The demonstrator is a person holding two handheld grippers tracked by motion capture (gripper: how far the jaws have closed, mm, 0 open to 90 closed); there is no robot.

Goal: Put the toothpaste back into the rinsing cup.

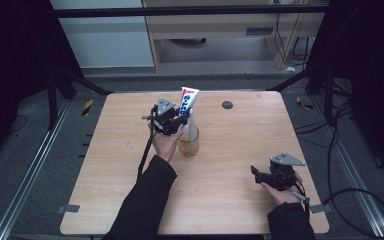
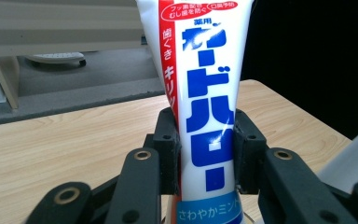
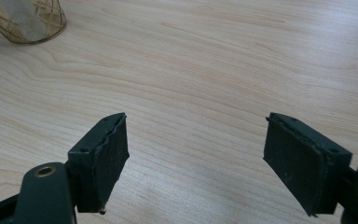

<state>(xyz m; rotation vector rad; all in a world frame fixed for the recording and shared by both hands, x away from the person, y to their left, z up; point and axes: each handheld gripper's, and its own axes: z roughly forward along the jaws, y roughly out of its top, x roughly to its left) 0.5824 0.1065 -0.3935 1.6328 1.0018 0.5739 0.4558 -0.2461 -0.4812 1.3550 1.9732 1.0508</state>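
Observation:
A white toothpaste tube (image 1: 188, 102) with blue lettering and a red stripe stands upright, its lower end down in an amber glass cup (image 1: 189, 145) at the table's middle. My left gripper (image 1: 180, 120) is shut on the tube (image 2: 205, 107); in the left gripper view its black pads (image 2: 168, 149) press on both sides. At the table's front right my right gripper (image 1: 256, 174) rests low in a hand, open, with only bare wood between its pads (image 3: 107, 158). The cup's base (image 3: 25, 21) appears at the top left of the right gripper view.
The wooden table (image 1: 130, 165) has a small dark round spot (image 1: 227, 104) near its far edge. Metal rails and cables run along the floor on both sides. A cabinet stands beyond the table.

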